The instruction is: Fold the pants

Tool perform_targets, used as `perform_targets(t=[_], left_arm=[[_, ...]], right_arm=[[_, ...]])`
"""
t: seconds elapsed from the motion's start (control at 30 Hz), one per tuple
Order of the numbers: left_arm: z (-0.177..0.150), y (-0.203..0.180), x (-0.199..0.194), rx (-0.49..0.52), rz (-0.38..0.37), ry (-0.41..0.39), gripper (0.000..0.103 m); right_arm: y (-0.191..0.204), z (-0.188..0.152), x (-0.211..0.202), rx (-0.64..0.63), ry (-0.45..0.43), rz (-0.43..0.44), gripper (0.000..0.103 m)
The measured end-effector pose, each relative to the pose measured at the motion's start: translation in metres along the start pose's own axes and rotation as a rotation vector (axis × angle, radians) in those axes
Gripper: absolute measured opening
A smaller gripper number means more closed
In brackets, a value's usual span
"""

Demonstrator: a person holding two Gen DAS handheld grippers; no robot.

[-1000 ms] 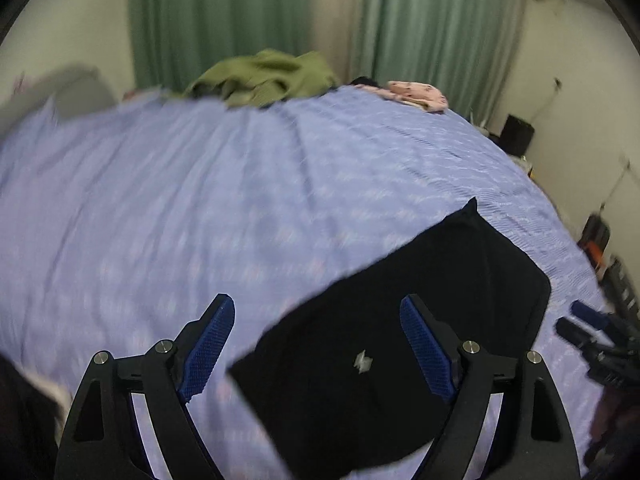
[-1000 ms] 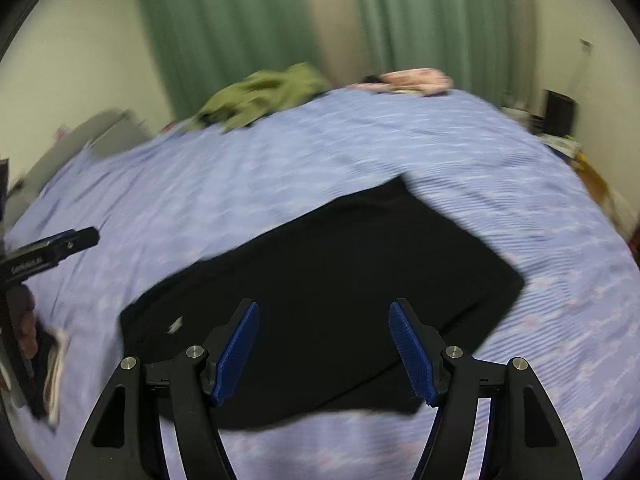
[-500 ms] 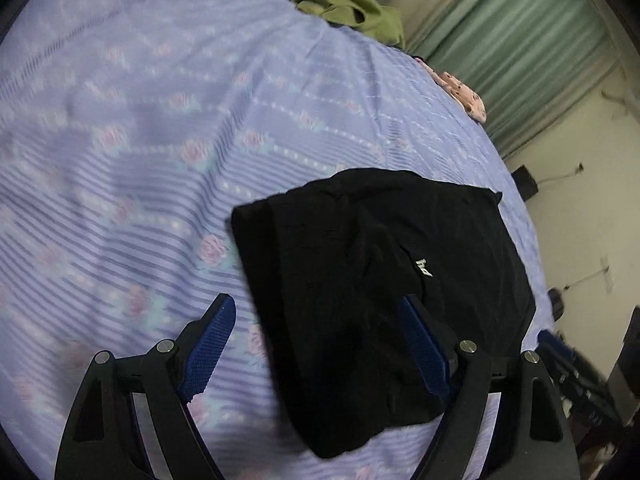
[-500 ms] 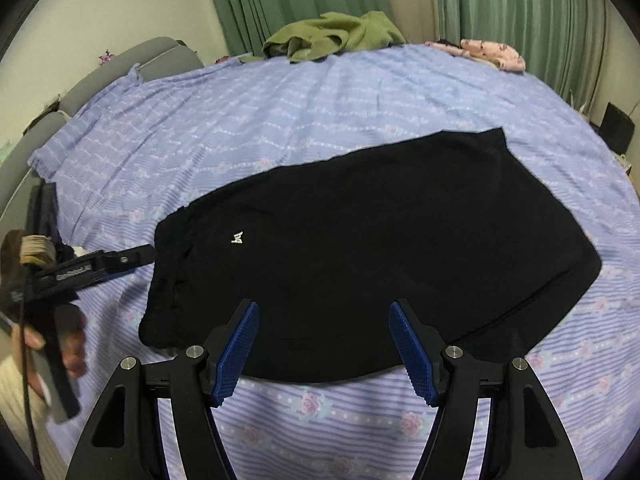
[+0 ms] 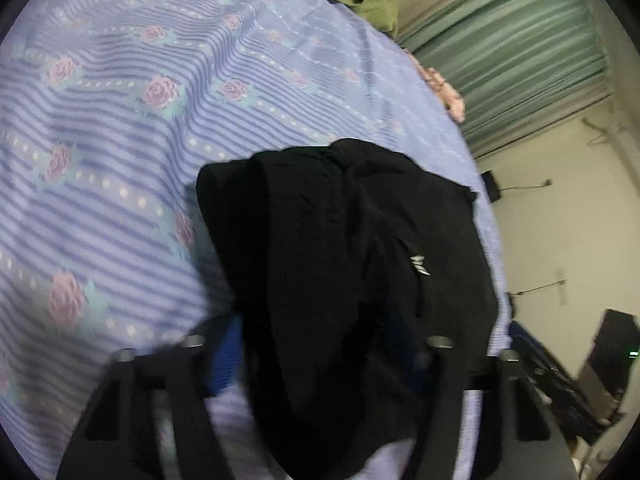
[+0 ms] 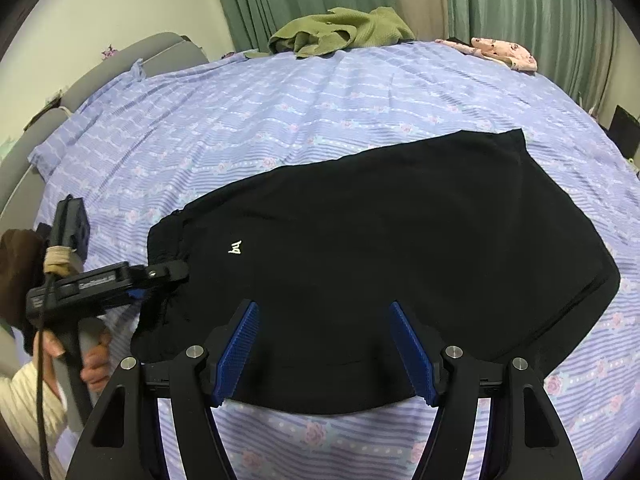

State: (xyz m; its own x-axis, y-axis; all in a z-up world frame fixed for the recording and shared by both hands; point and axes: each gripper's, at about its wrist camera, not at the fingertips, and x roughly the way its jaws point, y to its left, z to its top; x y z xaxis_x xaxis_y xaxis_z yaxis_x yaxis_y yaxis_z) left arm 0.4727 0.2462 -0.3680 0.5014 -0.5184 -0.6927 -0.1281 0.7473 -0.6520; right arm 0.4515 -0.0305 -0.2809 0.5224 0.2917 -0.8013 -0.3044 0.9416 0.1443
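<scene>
Looking through the left wrist cam first: the black pants (image 5: 344,264) fill the middle, waistband end bunched up over the left gripper (image 5: 320,356). Its fingers are wide apart with fabric draped between and over them, but it's blurry, so I can't tell if anything is actually pinched. The pants sit on the purple flowered bedsheet (image 5: 120,120).

Right wrist cam: the pants (image 6: 380,248) lie mostly flat across the bedsheet (image 6: 280,120), small white logo (image 6: 235,247) near the waistband. The right gripper (image 6: 324,348) hovers at the near edge, blue pads spread wide, pinching nothing. The left gripper (image 6: 168,274) touches the waistband corner. A green garment (image 6: 340,30) sits far back.
</scene>
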Motion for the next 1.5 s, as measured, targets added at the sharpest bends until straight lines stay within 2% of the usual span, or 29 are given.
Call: perform_targets(t=[0.07,0.17,0.27,0.33,0.4,0.47,0.6,0.7,0.87,1.0,1.13,1.27,1.43,1.5], left_arm=[[-0.003,0.002,-0.008,-0.029,-0.074,-0.016,0.043],[-0.010,0.005,-0.010,-0.083,-0.214,-0.016,0.043],[-0.012,0.011,0.004,-0.128,-0.189,0.023,0.043],[-0.011,0.012,0.017,-0.151,-0.167,0.061,0.037],[-0.007,0.007,0.019,-0.161,-0.118,0.065,0.029],[-0.003,-0.006,0.011,-0.145,-0.085,0.047,0.027],[0.005,-0.057,-0.022,-0.050,-0.029,-0.013,0.026],[0.012,-0.109,-0.039,0.040,0.021,-0.058,0.026],[0.028,-0.199,-0.038,0.156,-0.024,-0.088,0.025],[0.041,-0.265,0.003,0.214,-0.030,-0.059,0.025],[0.052,-0.316,0.064,0.227,-0.061,-0.014,0.025],[0.054,-0.347,0.135,0.231,-0.066,0.068,0.025],[0.045,-0.371,0.216,0.260,-0.002,0.167,0.025],[0.043,-0.373,0.239,0.259,0.006,0.209,0.030]], right_arm=[[0.001,0.001,0.000,-0.001,0.000,-0.008,0.069],[0.007,-0.001,-0.001,-0.007,0.004,0.002,0.069],[0.013,-0.002,-0.003,-0.017,-0.003,0.032,0.069],[0.016,-0.003,-0.004,-0.029,-0.005,0.026,0.069],[0.018,-0.003,-0.005,-0.040,-0.006,0.014,0.069],[0.014,-0.002,-0.009,-0.036,-0.009,0.006,0.069],[-0.003,0.003,-0.021,0.008,-0.038,0.014,0.068],[-0.029,0.008,-0.035,0.068,-0.064,-0.001,0.068],[-0.072,0.016,-0.061,0.153,-0.115,-0.056,0.068],[-0.112,0.024,-0.081,0.214,-0.158,-0.113,0.068],[-0.149,0.031,-0.094,0.269,-0.189,-0.170,0.068],[-0.184,0.030,-0.101,0.298,-0.205,-0.232,0.068],[-0.224,0.021,-0.100,0.337,-0.197,-0.304,0.068],[-0.237,0.017,-0.096,0.359,-0.186,-0.331,0.068]])
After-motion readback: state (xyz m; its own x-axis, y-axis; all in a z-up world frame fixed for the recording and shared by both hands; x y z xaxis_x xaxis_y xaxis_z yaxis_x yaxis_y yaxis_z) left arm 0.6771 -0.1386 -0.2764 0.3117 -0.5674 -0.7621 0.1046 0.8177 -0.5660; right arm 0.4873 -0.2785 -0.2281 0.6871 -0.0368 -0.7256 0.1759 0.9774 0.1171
